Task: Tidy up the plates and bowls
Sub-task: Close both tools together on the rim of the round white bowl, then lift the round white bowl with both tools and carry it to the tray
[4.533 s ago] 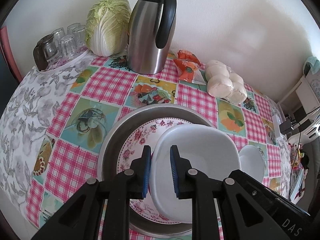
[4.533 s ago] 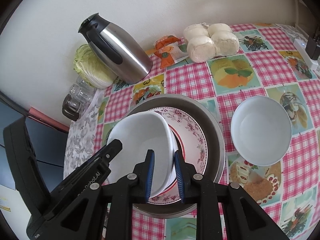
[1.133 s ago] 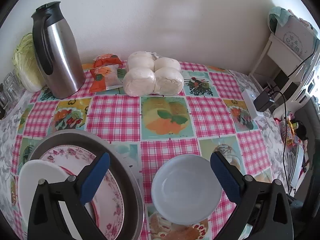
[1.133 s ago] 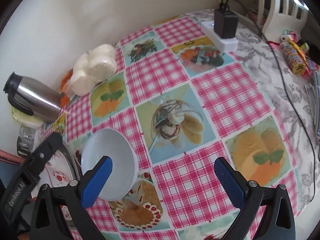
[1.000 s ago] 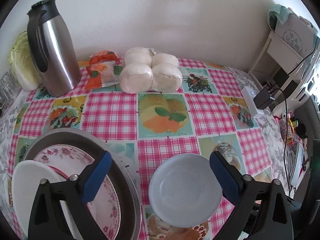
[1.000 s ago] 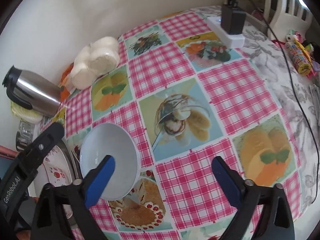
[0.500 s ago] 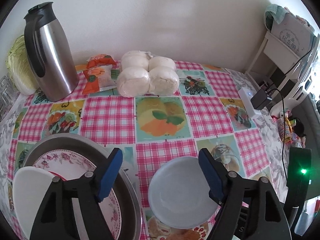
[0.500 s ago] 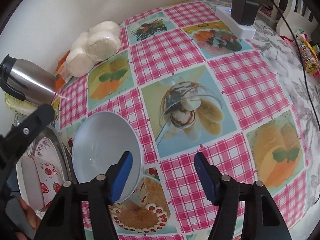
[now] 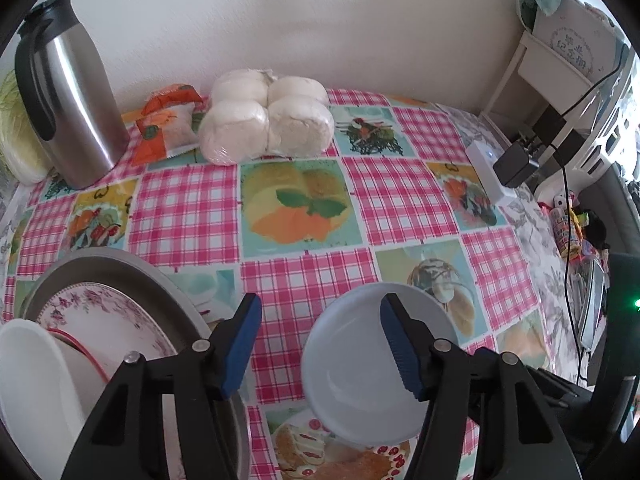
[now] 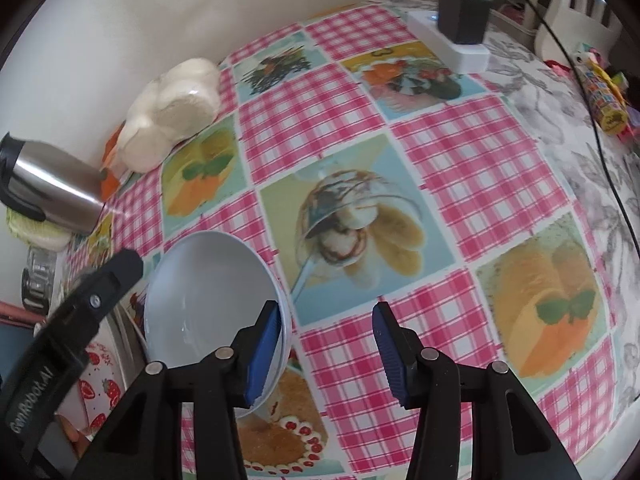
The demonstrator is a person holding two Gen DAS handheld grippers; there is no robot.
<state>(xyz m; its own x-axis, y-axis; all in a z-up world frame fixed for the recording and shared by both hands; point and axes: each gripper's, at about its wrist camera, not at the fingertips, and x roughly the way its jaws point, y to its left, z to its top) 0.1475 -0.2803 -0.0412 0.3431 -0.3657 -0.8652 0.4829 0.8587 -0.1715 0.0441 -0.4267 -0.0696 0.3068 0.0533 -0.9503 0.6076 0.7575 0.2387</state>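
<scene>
A round white bowl [image 9: 360, 372] sits on the checked tablecloth, also in the right wrist view [image 10: 208, 292]. To its left a metal basin [image 9: 132, 268] holds a floral plate [image 9: 112, 320] and a white square bowl [image 9: 28, 376]. My left gripper [image 9: 320, 344] is open, its left finger over the basin rim and its right finger over the bowl's far inside. My right gripper [image 10: 324, 344] is open, its left finger inside the bowl's right rim and its right finger over the cloth. Neither holds anything.
A steel thermos jug [image 9: 68, 108], a cabbage [image 9: 12, 132], an orange snack packet [image 9: 168, 128] and a bag of white buns [image 9: 268, 116] stand along the wall. A white power strip with a black adapter [image 10: 460, 28] lies at the far right edge.
Both grippers let go of the square bowl in the basin, opened wide and moved right to the round bowl. In the last half second both jaws narrowed and the right gripper came closer.
</scene>
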